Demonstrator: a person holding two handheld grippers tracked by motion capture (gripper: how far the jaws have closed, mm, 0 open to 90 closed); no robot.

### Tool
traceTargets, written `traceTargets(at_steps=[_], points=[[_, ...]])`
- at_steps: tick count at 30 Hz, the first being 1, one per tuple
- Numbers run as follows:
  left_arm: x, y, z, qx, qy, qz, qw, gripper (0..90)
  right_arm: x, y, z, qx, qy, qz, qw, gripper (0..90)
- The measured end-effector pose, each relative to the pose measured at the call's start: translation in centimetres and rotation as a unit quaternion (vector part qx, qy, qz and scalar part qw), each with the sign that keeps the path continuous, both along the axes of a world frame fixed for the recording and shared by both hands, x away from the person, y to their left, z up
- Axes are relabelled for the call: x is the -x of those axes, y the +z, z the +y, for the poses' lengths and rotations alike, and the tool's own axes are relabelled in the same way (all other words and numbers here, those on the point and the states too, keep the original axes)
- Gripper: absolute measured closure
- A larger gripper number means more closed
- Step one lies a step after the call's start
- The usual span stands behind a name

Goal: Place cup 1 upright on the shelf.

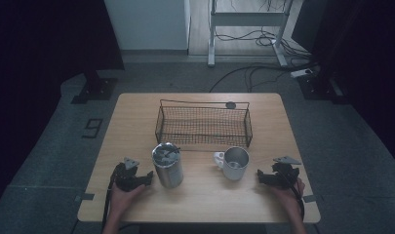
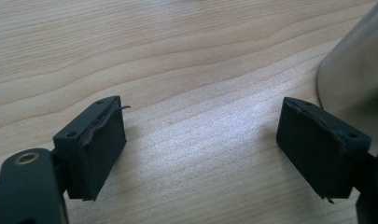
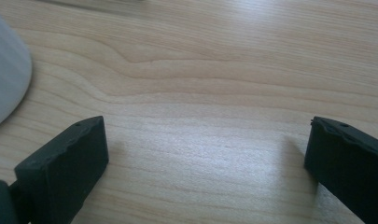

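Brushed metal, wire mesh and pale wood

The surface (image 1: pixel 200 195) is light wood with a smooth, faintly sheened grain. The tumbler (image 1: pixel 167 168) looks like brushed, matt steel; the mug (image 1: pixel 234 164) is shinier metal with a white handle. The basket (image 1: pixel 203 125) is dark wire mesh. Both grippers' jaws are matt black, slightly rough-edged.

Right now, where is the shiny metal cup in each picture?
High view: metal cup stands left of centre, right of the left tool.
Left gripper view: its curved wall at the right edge.
Right gripper view: not in it.
Shared landmark: wooden table.
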State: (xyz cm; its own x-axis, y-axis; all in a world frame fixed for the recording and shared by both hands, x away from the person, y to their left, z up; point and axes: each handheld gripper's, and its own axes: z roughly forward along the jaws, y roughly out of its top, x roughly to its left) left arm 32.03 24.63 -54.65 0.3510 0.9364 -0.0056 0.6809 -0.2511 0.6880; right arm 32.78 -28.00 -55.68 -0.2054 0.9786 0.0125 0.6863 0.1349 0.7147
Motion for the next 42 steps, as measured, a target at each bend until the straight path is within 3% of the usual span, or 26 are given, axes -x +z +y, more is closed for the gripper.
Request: traceTargets(at_steps=[16,19,25,28,32,37,42], points=[[0.0,0.0,0.0,0.0,-0.004,0.0,1.0,15.4,0.2,0.0,-0.4,-0.001,-0.017,-0.002,0.9998,1.7],[0.2,0.0,0.1,-0.001,-0.008,0.001,1.0,15.3,0.2,0.0,-0.5,-0.005,-0.033,-0.004,0.9995,2.3],[0.7,0.0,0.2,-0.001,-0.009,0.001,1.0,15.1,0.1,0.0,-0.5,-0.002,-0.03,-0.003,0.9995,2.3],[0.8,0.0,0.1,-0.003,-0.009,-0.001,1.0,15.2,0.1,0.0,-0.5,-0.002,-0.03,-0.003,0.9995,2.4],[1.2,0.3,-0.2,-0.007,-0.011,-0.023,0.9997,15.7,0.2,0.1,-0.5,-0.003,-0.031,-0.003,0.9995,2.8],[2.1,2.1,0.4,0.022,-0.009,-0.053,0.9983,18.3,0.1,0.0,-0.5,-0.001,-0.029,-0.004,0.9996,2.7],[3.0,4.1,0.5,0.063,-0.023,-0.077,0.9947,20.6,0.1,0.0,-0.5,-0.002,-0.028,-0.004,0.9996,2.9]])
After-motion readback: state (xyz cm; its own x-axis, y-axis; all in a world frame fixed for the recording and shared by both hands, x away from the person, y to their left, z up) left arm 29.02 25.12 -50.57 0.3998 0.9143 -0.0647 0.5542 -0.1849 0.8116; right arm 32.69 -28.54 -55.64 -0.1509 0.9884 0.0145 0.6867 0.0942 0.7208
